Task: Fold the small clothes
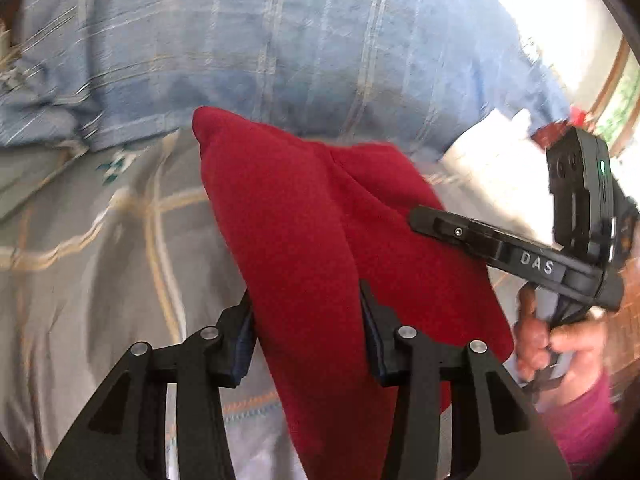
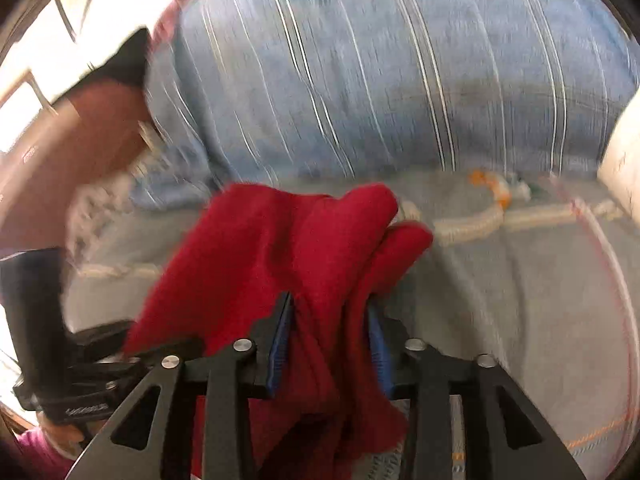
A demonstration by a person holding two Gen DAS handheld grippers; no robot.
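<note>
A small red cloth garment [image 1: 304, 216] hangs between both grippers above the bed. My left gripper [image 1: 306, 300] is shut on one bunched part of it; the cloth fills the gap between the blue-padded fingers. My right gripper [image 2: 330, 308] is shut on another bunched part of the red cloth [image 2: 280, 240], which drapes over its fingers. In the left wrist view the right gripper [image 1: 520, 248] shows at the right, held by a hand, with the cloth behind its fingers. The left gripper's body shows at the lower left of the right wrist view [image 2: 60, 360].
A grey bedsheet with cream and orange lines [image 1: 80, 240] lies below. A large blue striped pillow [image 1: 260, 40] lies across the back, also in the right wrist view [image 2: 360, 80]. A white pillow [image 1: 492, 160] is at the right. A window [image 1: 624, 96] is far right.
</note>
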